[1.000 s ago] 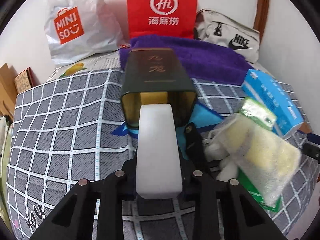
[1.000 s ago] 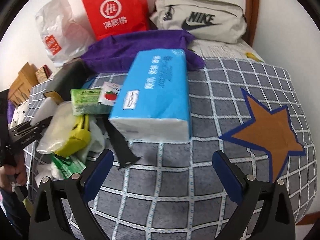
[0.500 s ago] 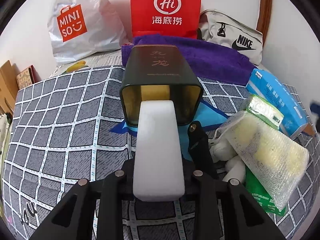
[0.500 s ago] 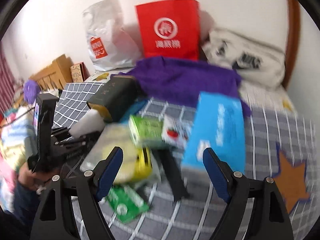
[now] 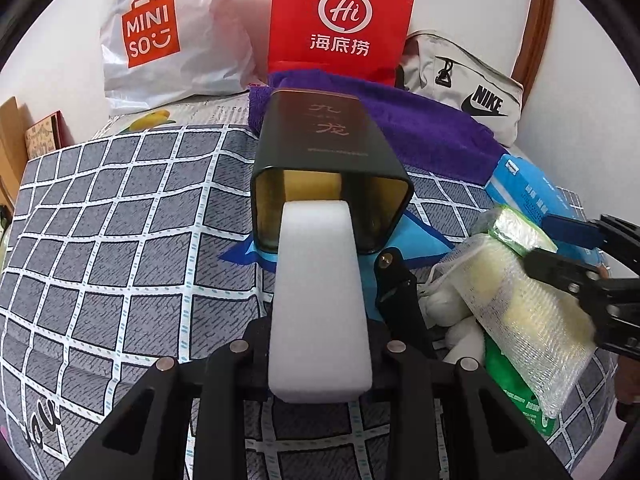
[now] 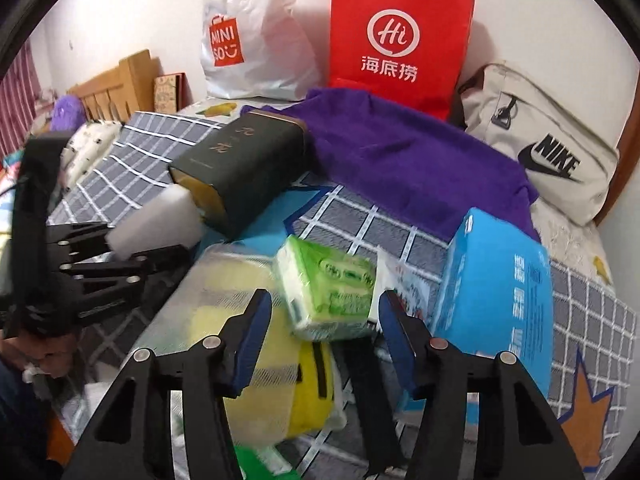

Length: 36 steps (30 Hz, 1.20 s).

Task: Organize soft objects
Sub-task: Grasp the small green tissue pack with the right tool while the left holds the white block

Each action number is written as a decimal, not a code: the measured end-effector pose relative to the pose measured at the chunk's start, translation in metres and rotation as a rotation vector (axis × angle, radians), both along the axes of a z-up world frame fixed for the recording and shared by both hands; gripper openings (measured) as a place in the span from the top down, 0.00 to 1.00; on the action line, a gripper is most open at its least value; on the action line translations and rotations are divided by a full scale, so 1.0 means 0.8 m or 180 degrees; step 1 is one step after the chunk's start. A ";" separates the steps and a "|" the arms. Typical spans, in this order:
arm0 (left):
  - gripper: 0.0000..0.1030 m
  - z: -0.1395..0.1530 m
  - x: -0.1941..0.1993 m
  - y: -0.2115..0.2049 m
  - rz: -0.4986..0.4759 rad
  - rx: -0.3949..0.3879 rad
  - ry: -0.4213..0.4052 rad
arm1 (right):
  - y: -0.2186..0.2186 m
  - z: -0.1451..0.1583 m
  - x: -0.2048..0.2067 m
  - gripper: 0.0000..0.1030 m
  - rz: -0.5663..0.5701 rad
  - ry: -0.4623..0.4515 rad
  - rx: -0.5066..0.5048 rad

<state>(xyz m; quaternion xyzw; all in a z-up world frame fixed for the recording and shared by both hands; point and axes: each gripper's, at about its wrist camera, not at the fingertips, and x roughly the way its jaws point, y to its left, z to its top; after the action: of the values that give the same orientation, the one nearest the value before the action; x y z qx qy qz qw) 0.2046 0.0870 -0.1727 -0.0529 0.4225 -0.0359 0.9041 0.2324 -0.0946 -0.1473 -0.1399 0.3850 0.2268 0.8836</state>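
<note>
- checked bedspread is covering the bed, with a white miniso bag leaning against the wall at the far left
- left gripper is clamping a white foam block between its narrow jaws, and the block's far end is sitting right at the open mouth of a dark tin box lying on its side
- inside of the box is showing gold, and whether the block is reaching inside the mouth cannot be told
- red paper bag is standing behind the box, with a purple towel spreading between them and a beige nike bag leaning at the far right
- netted yellow sponge pack is lying right of the left gripper, over a green packet, with white soft lumps tucked just beside it
- green tissue pack is resting on the sponge pack, tilted
- right gripper is hovering with its blue pads on either side of the green tissue pack; its jaws have just been closing, half wide, and the pads are not seen pressing on it
- blue tissue pack is lying just right of the right gripper, near an orange star on the bedspread
</note>
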 end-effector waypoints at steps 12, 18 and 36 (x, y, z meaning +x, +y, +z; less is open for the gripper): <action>0.72 0.000 0.000 0.002 -0.0001 0.0009 0.0005 | -0.003 0.025 -0.019 0.75 0.0069 -0.0011 0.0119; 0.72 0.000 0.001 -0.006 0.0000 0.0149 0.0012 | -0.014 0.053 -0.049 0.75 0.0154 0.0002 0.0306; 0.73 0.012 -0.010 -0.008 -0.0027 0.0157 0.0037 | -0.049 0.071 -0.071 0.75 0.0001 -0.0082 0.0527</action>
<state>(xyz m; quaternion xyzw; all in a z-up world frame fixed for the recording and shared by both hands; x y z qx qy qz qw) 0.1962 0.0802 -0.1632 -0.0289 0.4287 -0.0290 0.9025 0.1760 -0.1341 -0.0908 -0.0692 0.3535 0.2563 0.8970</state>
